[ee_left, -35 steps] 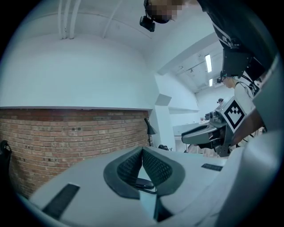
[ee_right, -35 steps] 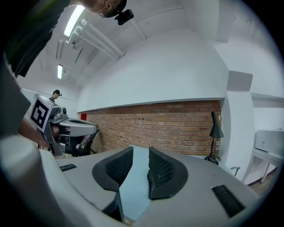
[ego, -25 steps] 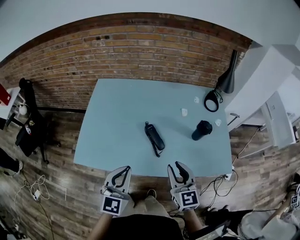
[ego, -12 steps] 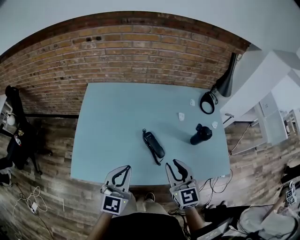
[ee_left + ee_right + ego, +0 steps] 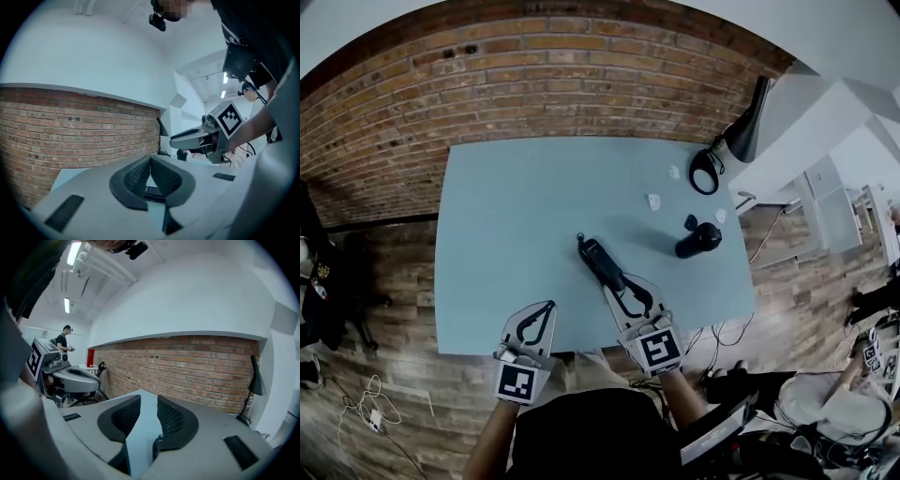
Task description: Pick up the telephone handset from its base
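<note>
A black telephone [image 5: 602,263] with its handset on the base lies near the middle of the light blue table [image 5: 506,216]. My right gripper [image 5: 623,286] reaches over the table's front part, its tips at the phone's near end. Its jaws stand open with only table between them [image 5: 149,399]; the coiled cord [image 5: 153,446] shows under the right jaw. My left gripper [image 5: 549,307] hovers at the table's front edge, left of the phone and apart from it. Its tips meet [image 5: 150,159], and it holds nothing.
A black cylinder [image 5: 698,241] lies right of the phone. A black desk lamp [image 5: 741,131] stands at the back right corner, with small white pieces [image 5: 653,201] nearby. A brick wall [image 5: 544,84] runs behind the table. White cabinets [image 5: 825,178] stand to the right.
Both grippers have moved forward from in front of the table to over its front edge. The right one went further and now reaches the phone's near end.
</note>
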Demonstrator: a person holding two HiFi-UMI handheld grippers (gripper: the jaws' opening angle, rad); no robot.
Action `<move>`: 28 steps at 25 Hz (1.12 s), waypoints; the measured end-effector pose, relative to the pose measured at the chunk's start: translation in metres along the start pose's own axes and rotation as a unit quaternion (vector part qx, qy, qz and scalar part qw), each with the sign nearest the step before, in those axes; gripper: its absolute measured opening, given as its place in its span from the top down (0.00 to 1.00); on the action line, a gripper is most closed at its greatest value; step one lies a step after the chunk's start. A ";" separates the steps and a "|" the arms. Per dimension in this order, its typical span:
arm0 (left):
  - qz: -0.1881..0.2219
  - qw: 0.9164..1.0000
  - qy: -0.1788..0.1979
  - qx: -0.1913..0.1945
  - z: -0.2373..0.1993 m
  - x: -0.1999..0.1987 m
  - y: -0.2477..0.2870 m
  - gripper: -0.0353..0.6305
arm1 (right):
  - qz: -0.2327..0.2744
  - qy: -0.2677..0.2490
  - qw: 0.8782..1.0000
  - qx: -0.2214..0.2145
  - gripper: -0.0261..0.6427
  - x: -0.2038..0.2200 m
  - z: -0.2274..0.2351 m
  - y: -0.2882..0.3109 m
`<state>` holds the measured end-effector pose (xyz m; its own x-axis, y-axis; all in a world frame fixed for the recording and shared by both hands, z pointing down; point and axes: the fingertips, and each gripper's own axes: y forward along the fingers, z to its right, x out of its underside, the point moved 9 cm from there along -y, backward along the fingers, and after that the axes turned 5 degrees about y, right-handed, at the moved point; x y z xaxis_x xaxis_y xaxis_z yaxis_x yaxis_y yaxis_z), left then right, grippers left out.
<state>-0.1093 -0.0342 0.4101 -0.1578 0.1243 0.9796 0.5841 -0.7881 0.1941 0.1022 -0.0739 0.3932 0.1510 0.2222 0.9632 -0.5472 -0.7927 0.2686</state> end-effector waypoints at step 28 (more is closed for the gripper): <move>-0.031 0.994 0.018 -0.101 -0.044 0.039 -0.005 0.93 | -0.040 -0.049 0.995 -0.073 0.79 0.075 0.046 0.113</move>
<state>-0.1532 -0.0515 0.4452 -0.2189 0.1571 0.9630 0.4013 -0.8851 0.2356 0.0896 -0.1725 0.4957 0.2743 0.2194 0.9363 -0.6426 -0.6825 0.3483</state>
